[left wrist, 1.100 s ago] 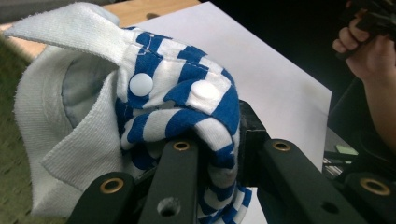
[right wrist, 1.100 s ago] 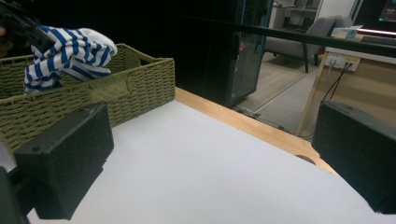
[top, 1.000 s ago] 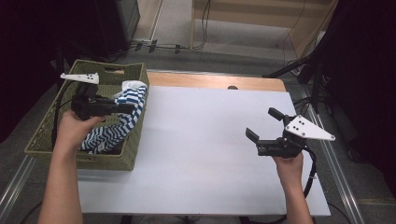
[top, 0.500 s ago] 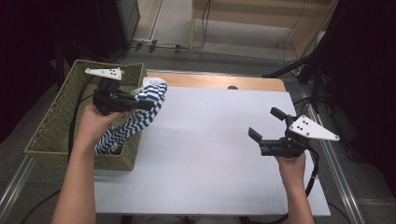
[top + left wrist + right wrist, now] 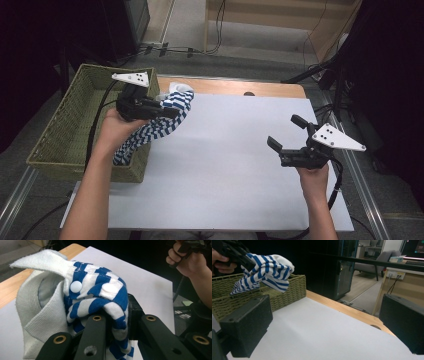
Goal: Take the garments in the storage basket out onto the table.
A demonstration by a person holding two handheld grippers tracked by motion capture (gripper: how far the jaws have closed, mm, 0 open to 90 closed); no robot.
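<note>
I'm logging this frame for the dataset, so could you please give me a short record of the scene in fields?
Setting: white table top with a woven basket at its left edge
Left gripper: shut on the striped garment, held up over the basket's right rim
Garment: blue and white stripes, white lining, white snap buttons; its tail hangs down at the basket's right wall
Right gripper: open, holding nothing, above the table's right side
Right hand: grips the handle

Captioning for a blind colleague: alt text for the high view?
The left gripper lifts a blue-and-white striped cloth over a woven green basket. The right gripper hovers open above the white table.
</note>
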